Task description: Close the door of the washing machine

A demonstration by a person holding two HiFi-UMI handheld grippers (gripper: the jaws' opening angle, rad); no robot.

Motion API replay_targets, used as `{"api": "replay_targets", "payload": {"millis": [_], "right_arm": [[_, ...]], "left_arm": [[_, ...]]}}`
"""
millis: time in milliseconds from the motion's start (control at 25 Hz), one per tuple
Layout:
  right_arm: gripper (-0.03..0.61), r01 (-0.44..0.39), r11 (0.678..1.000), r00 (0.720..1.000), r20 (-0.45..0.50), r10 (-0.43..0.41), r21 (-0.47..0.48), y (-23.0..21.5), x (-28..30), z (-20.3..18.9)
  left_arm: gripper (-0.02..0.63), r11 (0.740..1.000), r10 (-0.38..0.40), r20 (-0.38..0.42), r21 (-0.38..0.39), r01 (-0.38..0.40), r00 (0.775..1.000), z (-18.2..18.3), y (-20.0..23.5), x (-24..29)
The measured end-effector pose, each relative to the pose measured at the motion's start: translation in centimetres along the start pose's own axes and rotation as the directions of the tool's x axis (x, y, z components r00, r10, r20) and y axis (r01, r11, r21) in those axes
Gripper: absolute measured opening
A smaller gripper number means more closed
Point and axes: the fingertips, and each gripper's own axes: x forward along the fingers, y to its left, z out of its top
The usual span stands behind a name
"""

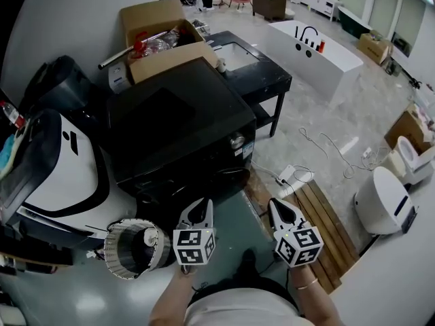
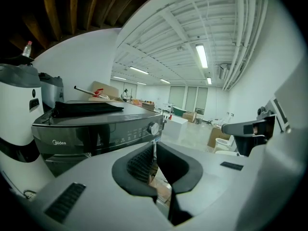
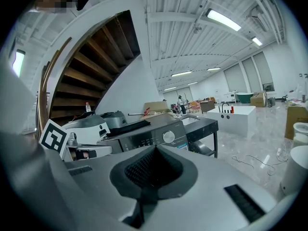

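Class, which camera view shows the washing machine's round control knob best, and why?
The right gripper view: the knob faces the camera on the control panel, large and unobstructed. The left gripper view shows it obliquely, at the panel's right end. The head view sees it only from above, tiny.

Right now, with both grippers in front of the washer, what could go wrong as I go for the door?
No view clearly shows the door of the washing machine, so a blind push might strike the control knob. The ribbed hose lies beside the left gripper and could snag. A power strip and cables lie on the floor near the right gripper; a step could catch them.
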Motion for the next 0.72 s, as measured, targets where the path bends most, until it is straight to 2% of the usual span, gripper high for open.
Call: {"api": "replay_targets", "payload": {"millis": [440,720], "right_arm": [[0.005,-0.031,1.0,0.999,-0.014,0.031,0.003,-2.4,1.3,0.6],[0.005,-0.056,0.998,0.998,-0.015,0.056,-0.002,-5.5,1.4,1.5]], "left_arm": [[0.035,1.0,0.013,-0.008,-0.021,-0.013,1.0,0.6,-0.8,2.2],[0.035,1.0,0.02,-0.029,0.011,-0.02,0.999,0.8,-3.5,4.9]]}}
